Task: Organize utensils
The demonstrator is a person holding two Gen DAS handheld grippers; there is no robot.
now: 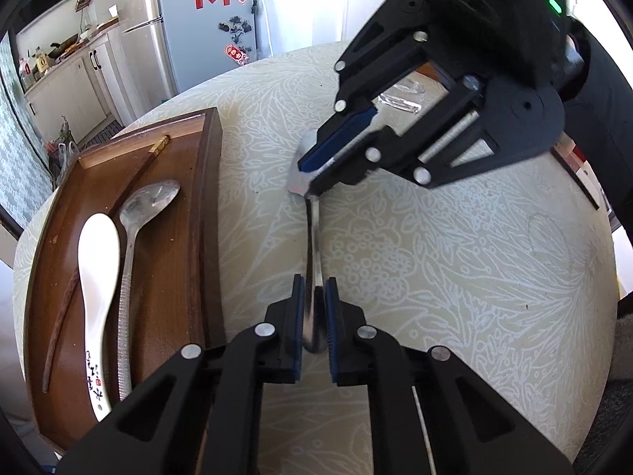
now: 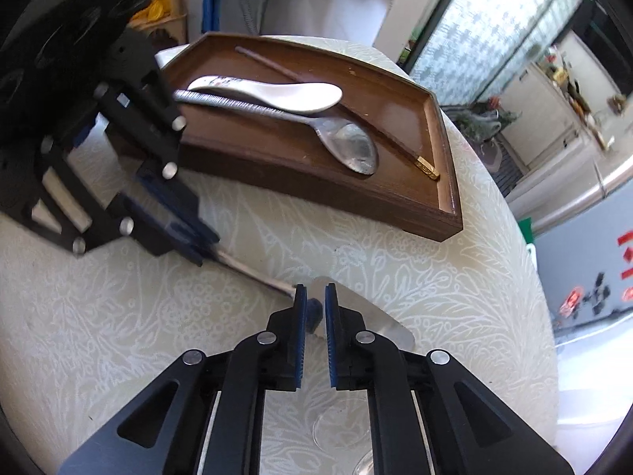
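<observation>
A: Left gripper (image 1: 314, 312), lower centre of the left wrist view: black frame, blue ribbed pads, jaws clamped on the handle end of the flat polished steel spatula (image 1: 312, 237).

B: Right one?

A: Right gripper (image 2: 315, 318), lower centre of its own view: same build, jaws narrowed on the wide blade end. Metal sits between the pads; looks gripped, though contact on the thin blade is hard to confirm.

B: So both hold the same utensil?

A: Yes, one at each end. Long axis runs bottom centre to upper centre in the left wrist view, handle toward the left gripper, blade toward the right gripper (image 1: 316, 176). It lies on or just above the cream leaf-embossed tablecloth (image 1: 435, 257); can't tell which.

B: Target?

A: Dark brown rectangular wooden tray (image 1: 209, 198), left of the spatula, just beside it, long sides roughly parallel to it. Left gripper is nearer the tray. Next move is likely a sideways carry to frame left over the rim.

B: In the tray?

A: Glossy white ceramic spoon (image 1: 97, 273), dull steel spoon with knurled handle (image 1: 130, 245), thin brown wooden chopstick with a gold tip (image 1: 158, 145). All lying lengthwise.

B: Risk?

A: Slick thin steel, could twist between two grips.
</observation>
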